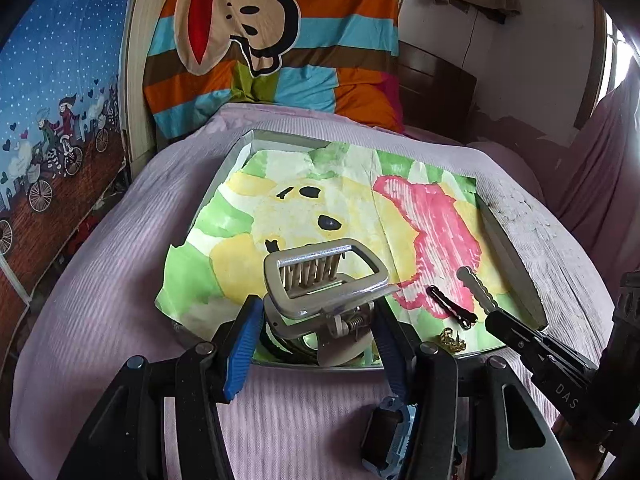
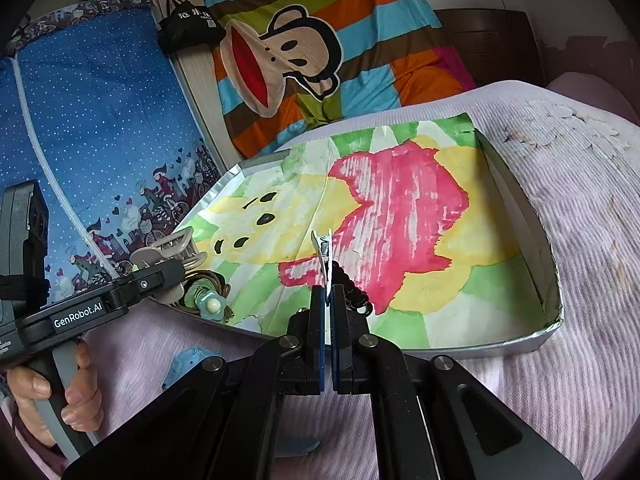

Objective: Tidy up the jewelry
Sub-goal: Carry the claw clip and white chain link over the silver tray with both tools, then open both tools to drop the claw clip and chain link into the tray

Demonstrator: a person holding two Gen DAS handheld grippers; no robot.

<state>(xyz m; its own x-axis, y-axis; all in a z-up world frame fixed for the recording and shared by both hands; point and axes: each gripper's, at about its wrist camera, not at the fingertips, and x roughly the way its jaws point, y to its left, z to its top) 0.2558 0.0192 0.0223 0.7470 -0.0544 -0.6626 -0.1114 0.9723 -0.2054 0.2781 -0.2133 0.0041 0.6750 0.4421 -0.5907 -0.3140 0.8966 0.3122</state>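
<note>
My left gripper (image 1: pixel 316 316) is shut on a large beige claw hair clip (image 1: pixel 324 276), held over the near left corner of the paper-lined silver tray (image 1: pixel 516 248). The clip also shows in the right wrist view (image 2: pixel 172 246). My right gripper (image 2: pixel 328 300) is shut on a thin silver hair clip (image 2: pixel 323 254), held upright over the tray (image 2: pixel 552 280); it shows in the left wrist view (image 1: pixel 478 288). A black wavy hair pin (image 1: pixel 450 306) lies on the paper beside it. A small gold piece (image 1: pixel 452 338) lies at the tray's near edge.
Dark hair ties and a pale green flower piece (image 2: pixel 212 306) lie in the tray's near left corner. A blue item (image 1: pixel 394 436) lies on the pink bedspread (image 1: pixel 120 280) before the tray. A striped monkey pillow (image 1: pixel 272 40) is behind.
</note>
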